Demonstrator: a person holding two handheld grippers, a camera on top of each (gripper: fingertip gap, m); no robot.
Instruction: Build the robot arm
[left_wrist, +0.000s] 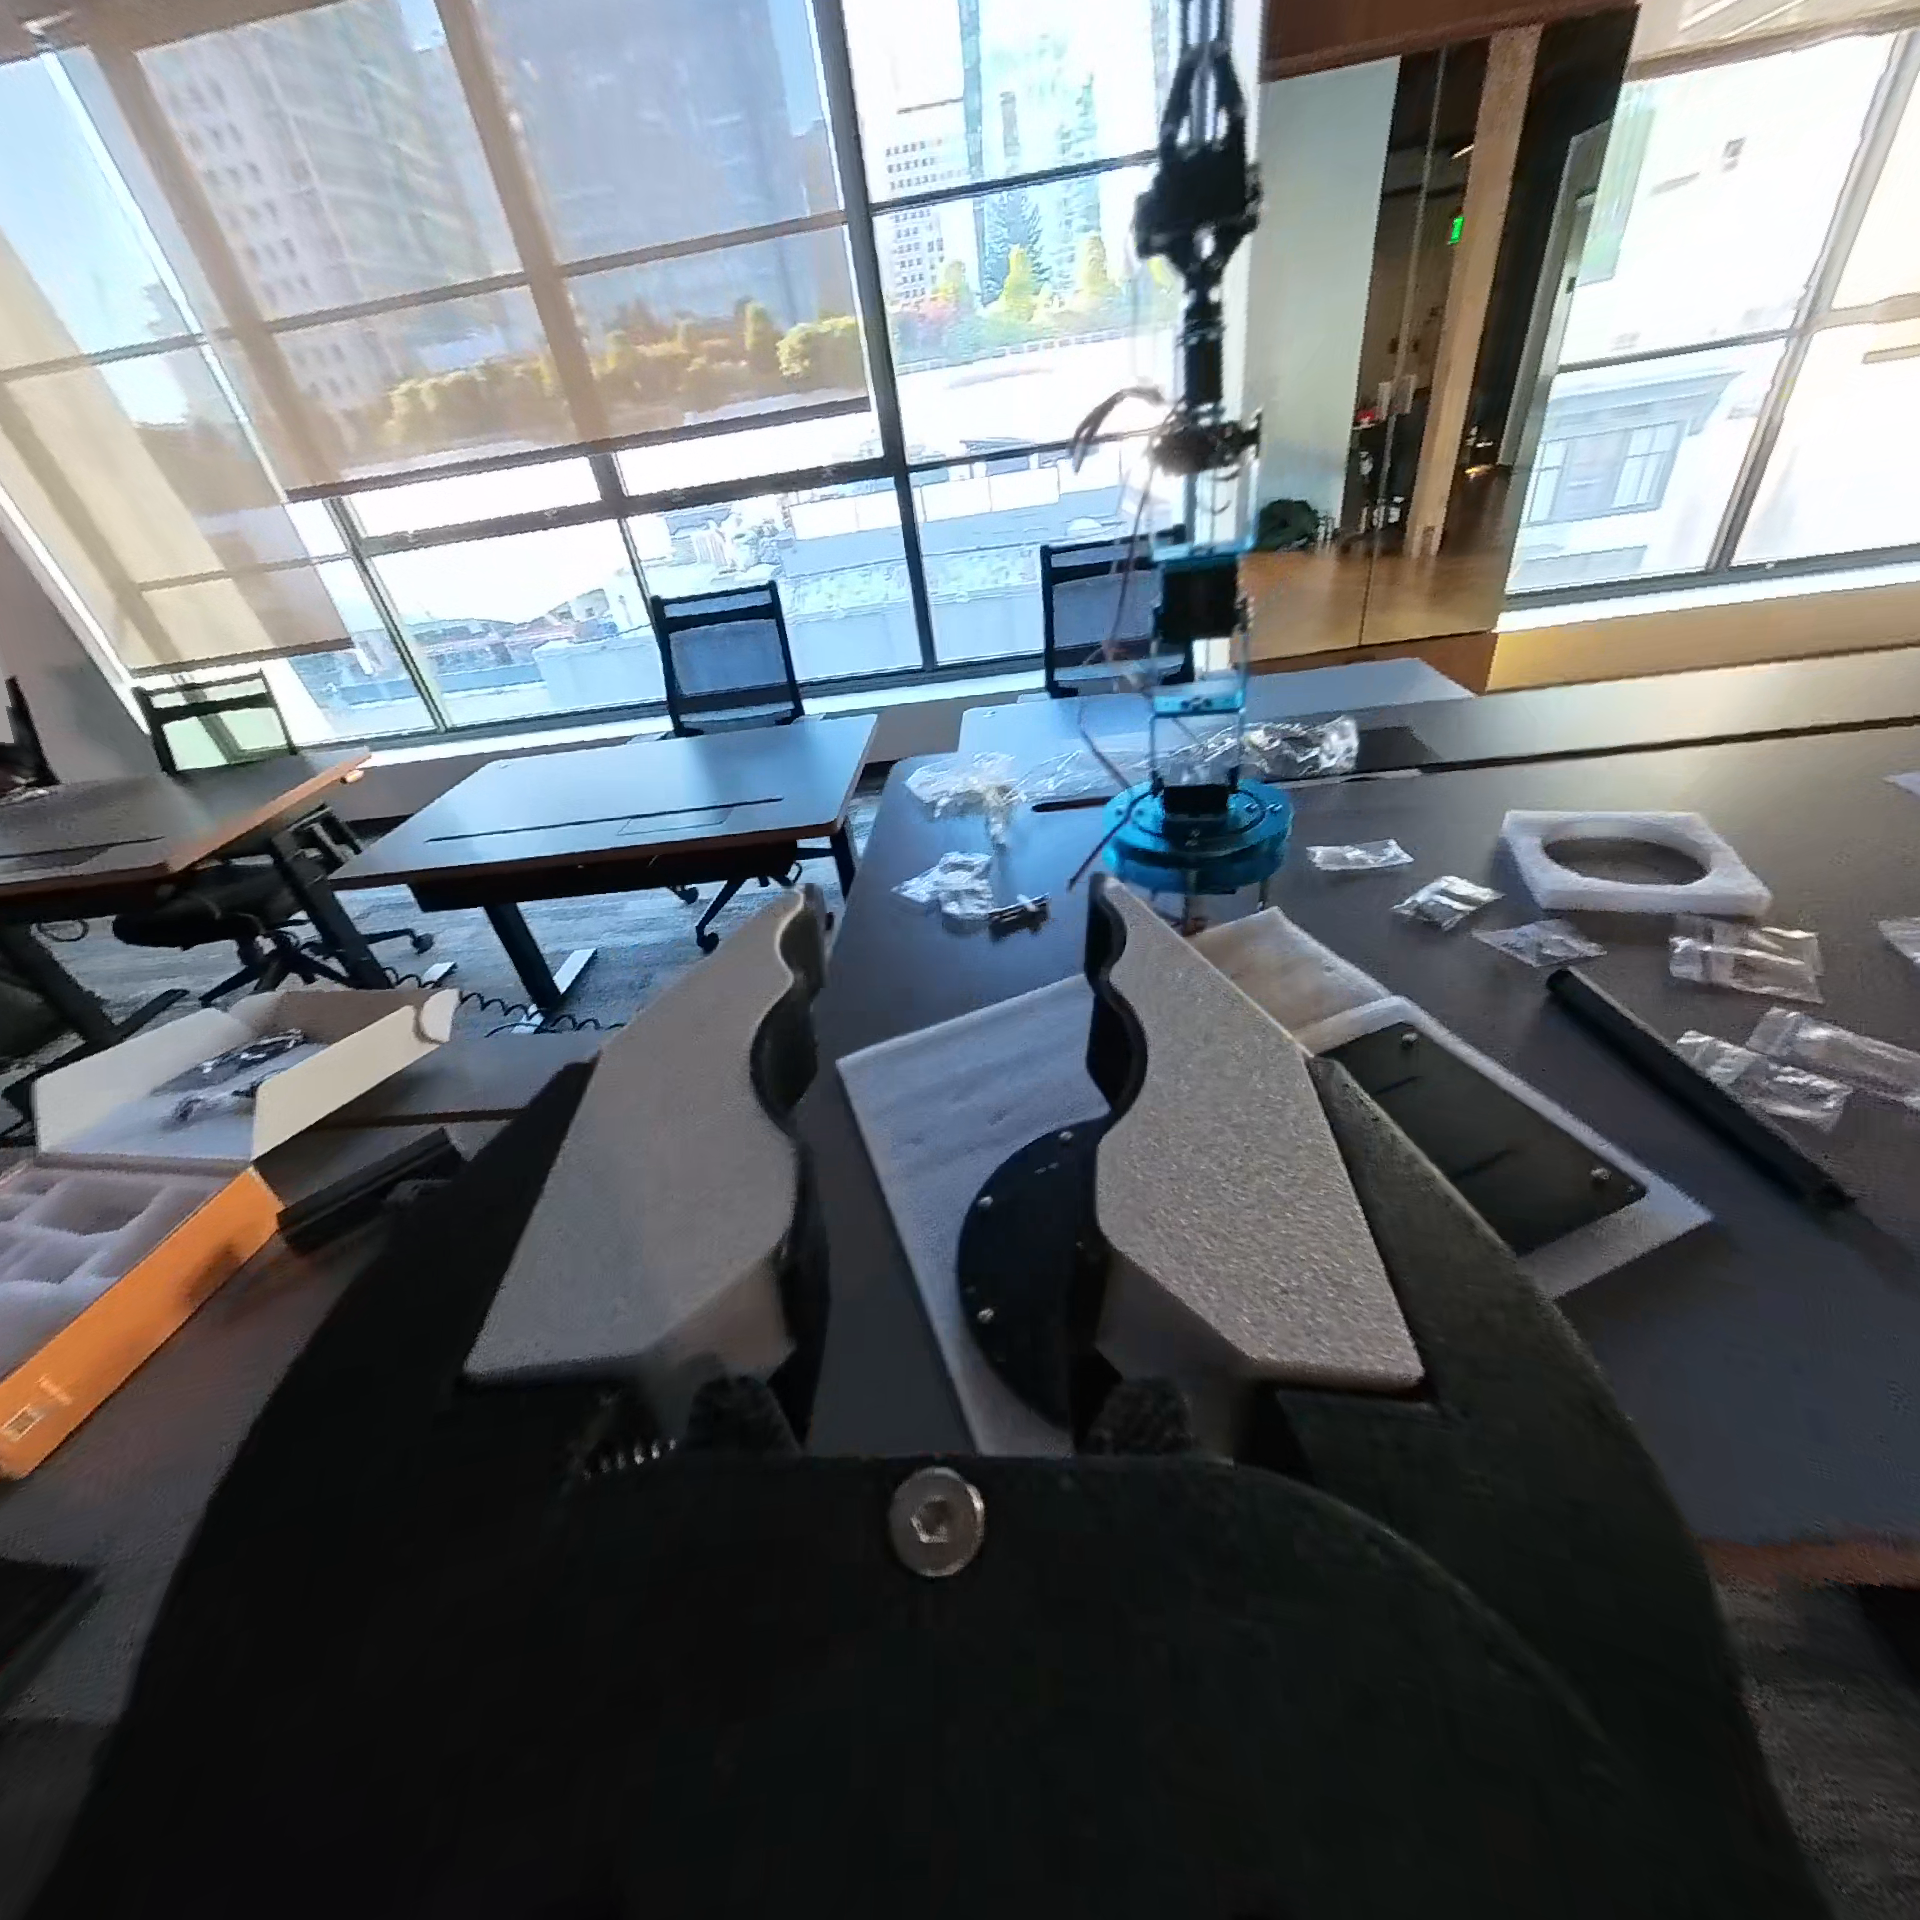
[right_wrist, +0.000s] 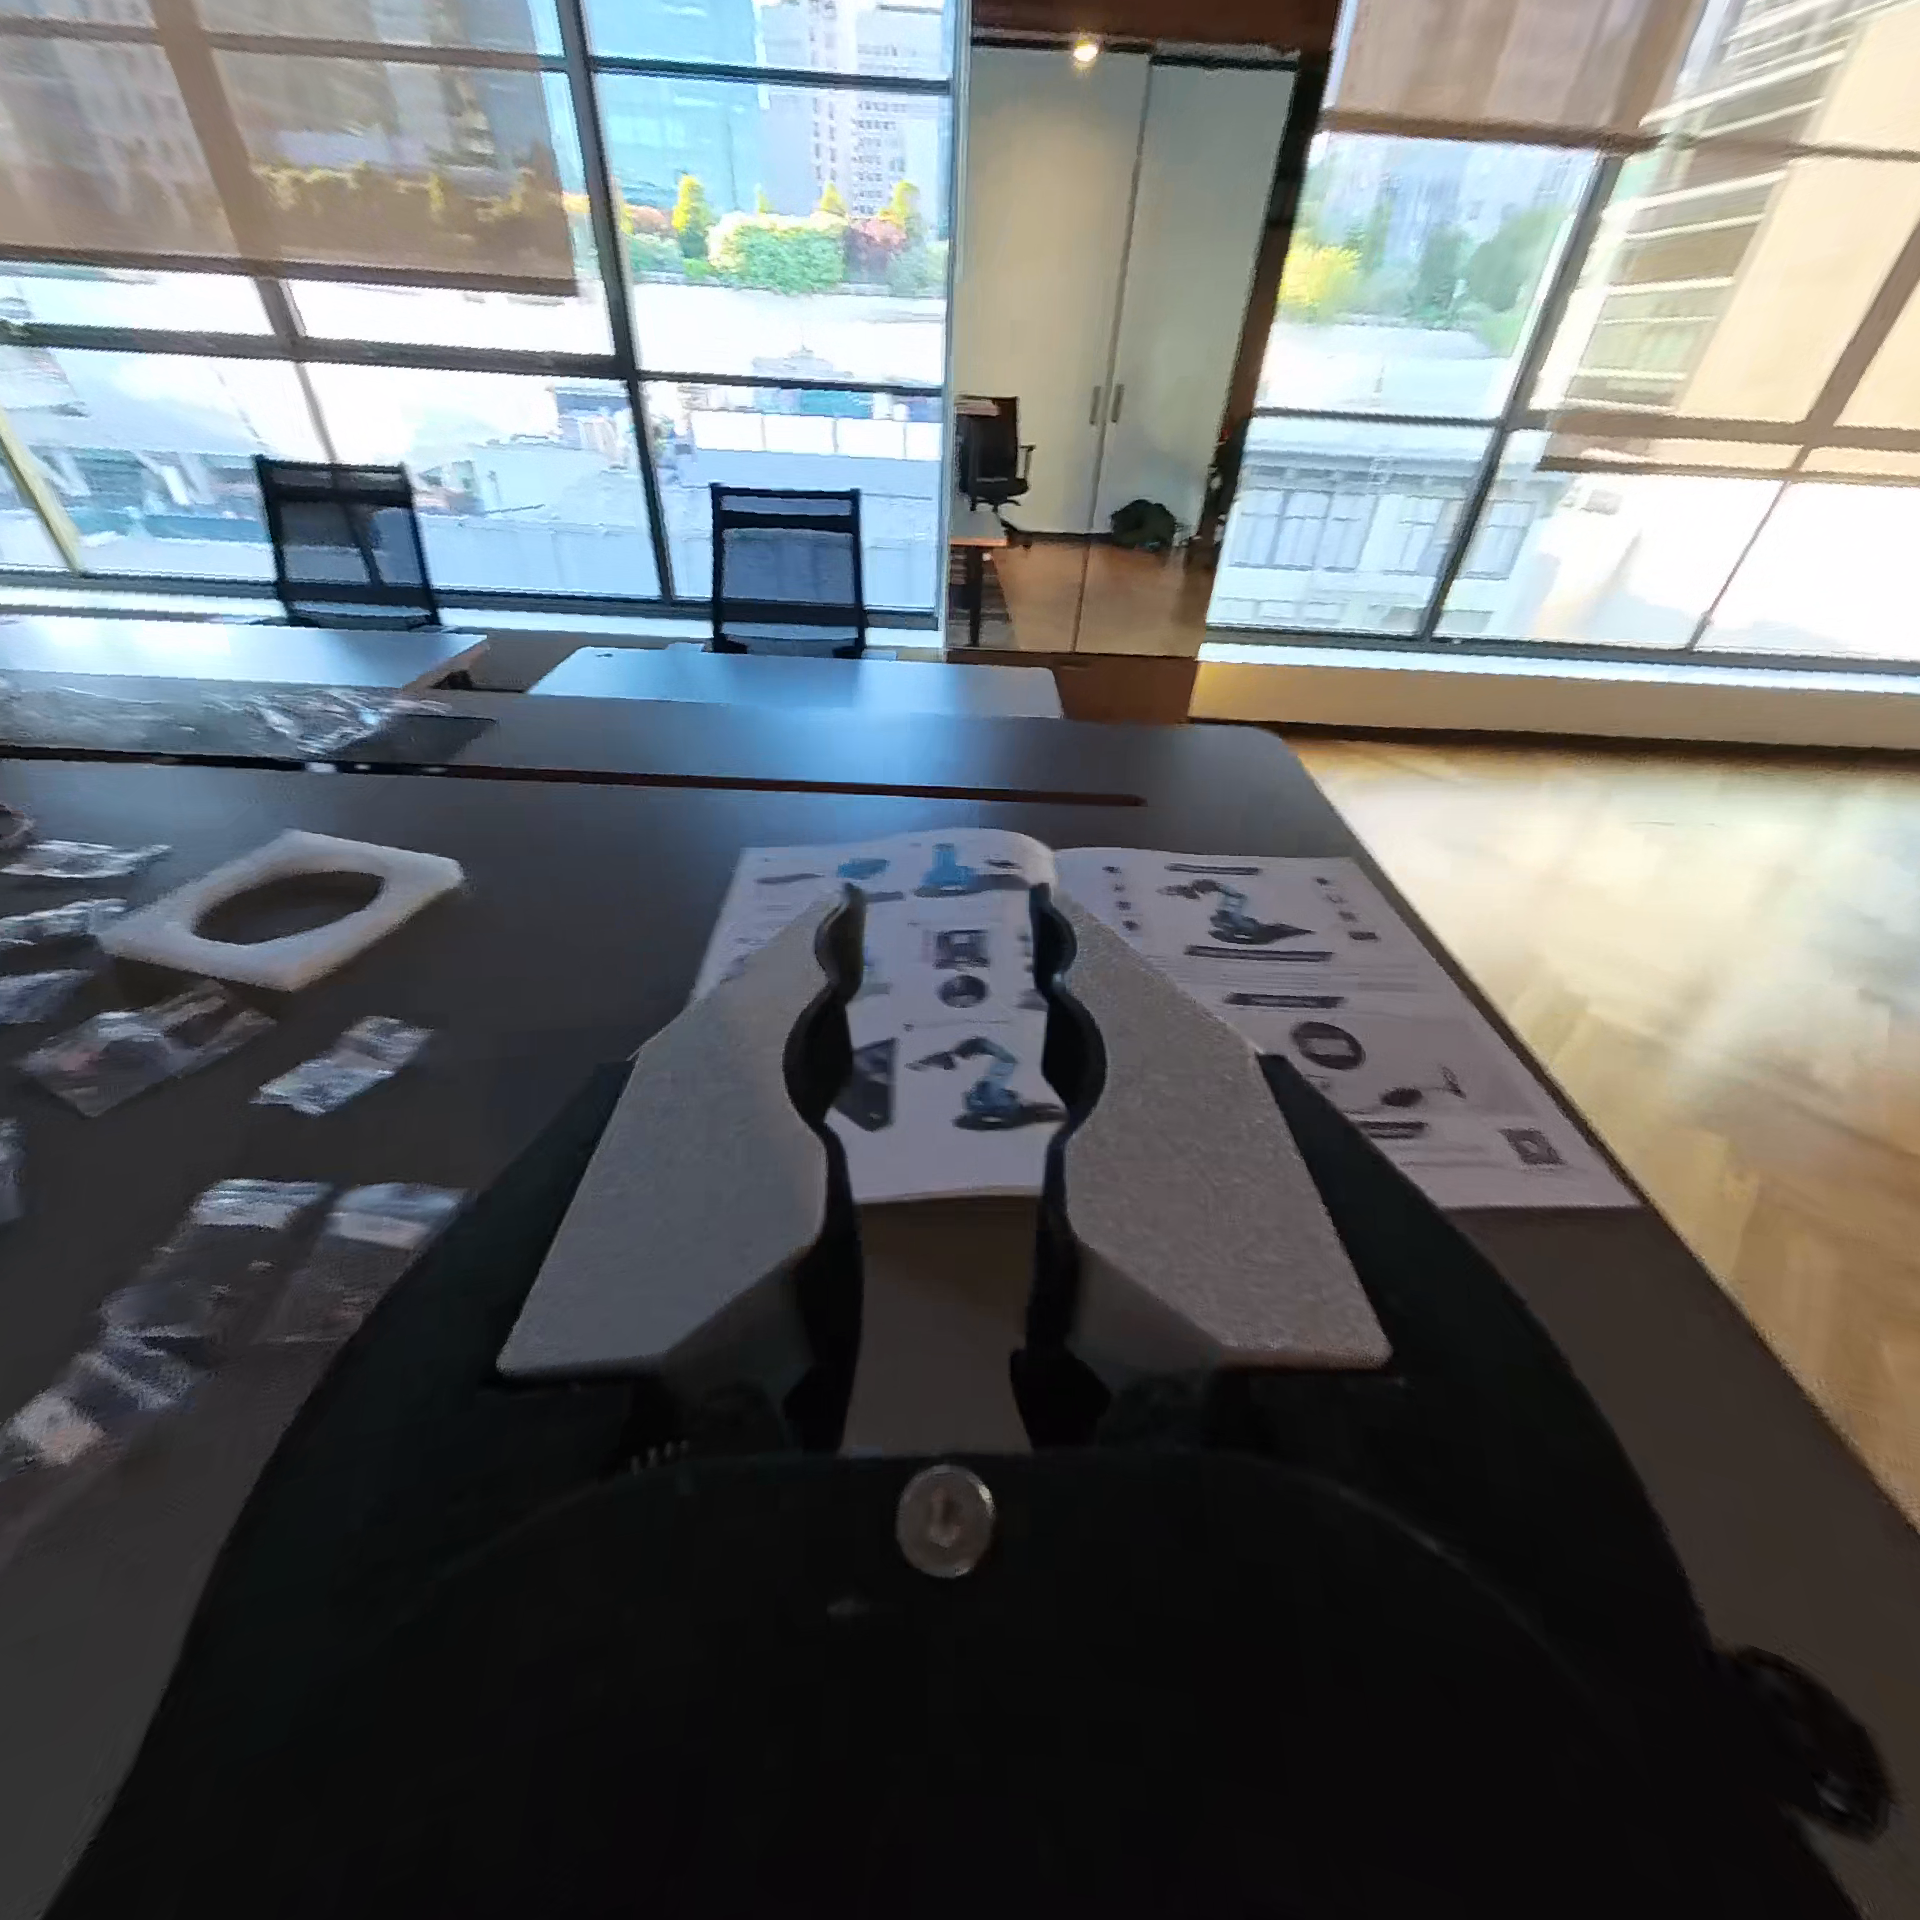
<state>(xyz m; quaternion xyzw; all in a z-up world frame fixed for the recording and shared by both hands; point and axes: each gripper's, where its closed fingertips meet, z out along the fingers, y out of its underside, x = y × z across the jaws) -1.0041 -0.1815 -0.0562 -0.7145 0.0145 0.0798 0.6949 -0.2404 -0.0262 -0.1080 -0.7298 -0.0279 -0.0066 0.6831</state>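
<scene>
The left gripper (left_wrist: 951, 914) hangs with its jaws apart and empty above a white foam sheet (left_wrist: 925, 1122), a small blue robot arm (left_wrist: 1195, 821) just beyond. The right gripper (right_wrist: 945, 904), also parted and holding nothing, hovers over an open booklet (right_wrist: 1299, 997) on the dark table (right_wrist: 582, 904).

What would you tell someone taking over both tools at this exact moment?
Left tool: open, empty, above a black round plate on a white foam sheet, aimed at the blue arm base.
Right tool: open, empty, over an open booklet near the table's right edge.
Small bags and a foam ring lie to its left.
Nothing is held by either tool.
</scene>
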